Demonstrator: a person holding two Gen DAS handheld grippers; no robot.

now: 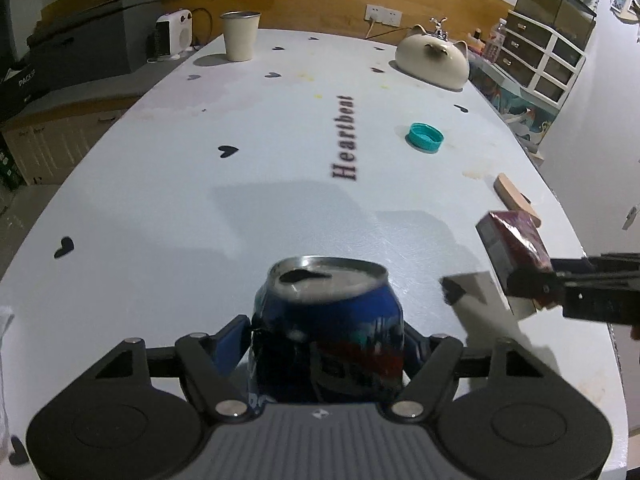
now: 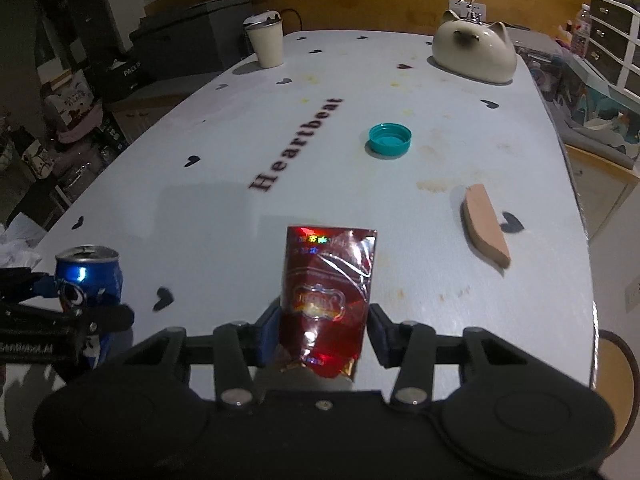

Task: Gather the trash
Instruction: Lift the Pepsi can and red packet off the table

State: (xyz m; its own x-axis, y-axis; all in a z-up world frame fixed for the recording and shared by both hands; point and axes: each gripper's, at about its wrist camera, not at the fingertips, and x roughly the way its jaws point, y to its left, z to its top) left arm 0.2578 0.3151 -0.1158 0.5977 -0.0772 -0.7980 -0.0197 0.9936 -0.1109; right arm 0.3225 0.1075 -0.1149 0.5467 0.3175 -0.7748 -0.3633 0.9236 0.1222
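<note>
My left gripper is shut on a dented blue soda can and holds it upright above the near part of the white table. The can also shows in the right wrist view. My right gripper is shut on a crumpled red cigarette pack; the pack also shows in the left wrist view, to the right of the can. A teal bottle cap lies open side up mid-table. A tan wedge-shaped piece lies near the right edge.
A white cup stands at the far left corner and a cream cat-shaped ceramic at the far right. Crumpled white paper lies at the left edge. Drawers and shelves stand beyond the table's right side.
</note>
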